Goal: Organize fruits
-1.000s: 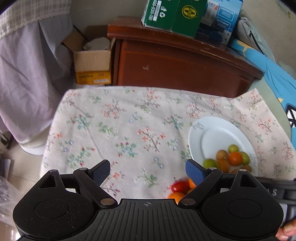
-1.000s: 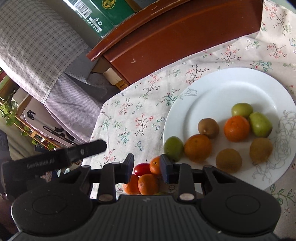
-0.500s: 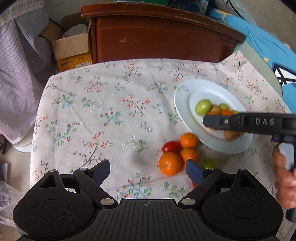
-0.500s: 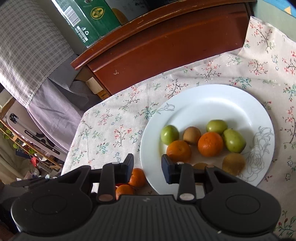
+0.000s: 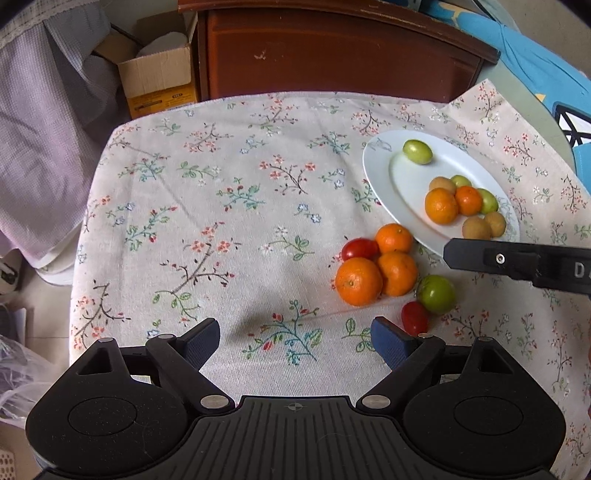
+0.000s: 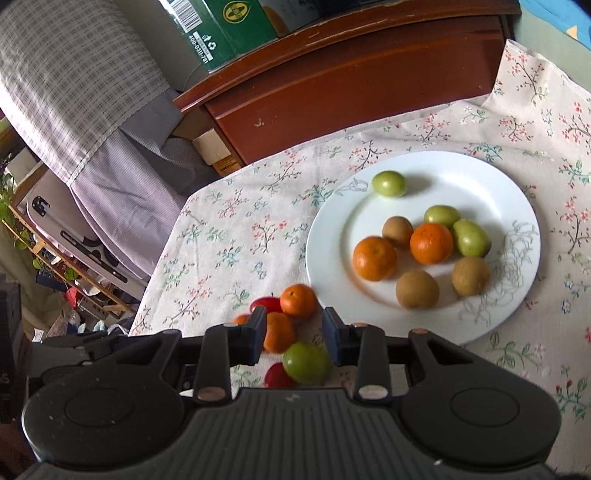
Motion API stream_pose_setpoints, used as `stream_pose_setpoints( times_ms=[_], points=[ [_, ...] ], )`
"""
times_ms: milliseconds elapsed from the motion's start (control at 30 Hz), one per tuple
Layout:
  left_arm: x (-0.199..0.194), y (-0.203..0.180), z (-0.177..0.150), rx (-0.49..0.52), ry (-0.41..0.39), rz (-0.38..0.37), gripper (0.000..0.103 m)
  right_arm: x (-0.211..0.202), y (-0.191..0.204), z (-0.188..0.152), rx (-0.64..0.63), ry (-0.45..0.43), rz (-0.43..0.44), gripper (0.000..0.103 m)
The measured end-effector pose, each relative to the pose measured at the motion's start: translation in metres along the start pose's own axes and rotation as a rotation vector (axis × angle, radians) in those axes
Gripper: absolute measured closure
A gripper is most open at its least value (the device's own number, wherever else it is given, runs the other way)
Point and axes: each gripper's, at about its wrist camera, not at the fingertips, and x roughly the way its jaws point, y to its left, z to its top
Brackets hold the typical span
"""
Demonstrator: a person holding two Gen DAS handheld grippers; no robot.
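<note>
A white plate (image 5: 384,173) (image 6: 491,184) on the floral cloth holds oranges, kiwis and green fruits; one green fruit (image 5: 417,151) (image 6: 388,183) lies apart near its far rim. Beside the plate lie three oranges (image 5: 358,281), two red tomatoes (image 5: 358,248) and a green tomato (image 5: 436,294) (image 6: 306,362). My left gripper (image 5: 295,341) is open and empty, above the cloth left of the pile. My right gripper (image 6: 294,334) is open and empty, above the loose pile; it shows in the left wrist view (image 5: 517,258) as a black bar.
A dark wooden cabinet (image 5: 332,51) stands behind the table with a green carton (image 6: 229,26) on it. An open cardboard box (image 5: 159,81) and checked fabric (image 5: 48,96) are at the left. A blue cloth (image 5: 535,74) lies at the right.
Both grippers have pulled back and up, so more of the loose pile shows. One green fruit on the plate has moved away from the group toward the far rim.
</note>
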Motion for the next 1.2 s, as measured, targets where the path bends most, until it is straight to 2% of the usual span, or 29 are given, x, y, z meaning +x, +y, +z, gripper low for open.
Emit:
stream_pose_setpoints(
  times_ms=[167, 267, 400, 467, 700, 933, 1067, 1200],
  points=[
    [0.009, -0.001, -0.004, 0.018, 0.003, 0.027, 0.013, -0.004, 0.006, -0.016, -0.024, 0.013, -0.06, 0.068],
    [0.011, -0.003, -0.007, 0.039, -0.017, 0.049, 0.012, -0.001, 0.006, -0.022, -0.018, 0.026, -0.068, 0.068],
    [0.016, -0.007, -0.011, 0.074, -0.023, 0.062, 0.0, 0.005, 0.008, -0.026, -0.032, 0.035, -0.078, 0.068],
    [0.017, -0.014, -0.016, 0.118, -0.047, 0.079, 0.0, 0.008, 0.008, -0.026, -0.032, 0.036, -0.08, 0.068],
    [0.019, -0.012, -0.015, 0.093, -0.047, 0.084, 0.0, 0.018, 0.006, -0.025, -0.021, 0.049, -0.075, 0.068],
    [0.018, -0.011, -0.009, 0.104, -0.039, 0.076, 0.0, 0.019, 0.002, -0.025, 0.019, 0.057, -0.063, 0.071],
    [0.015, -0.012, -0.006, 0.111, -0.073, 0.068, 0.001, 0.01, -0.001, -0.025, 0.028, 0.062, -0.102, 0.071],
    [0.01, -0.015, 0.002, 0.113, -0.101, 0.009, 0.005, 0.001, -0.009, -0.023, 0.058, 0.067, -0.155, 0.071]
  ],
)
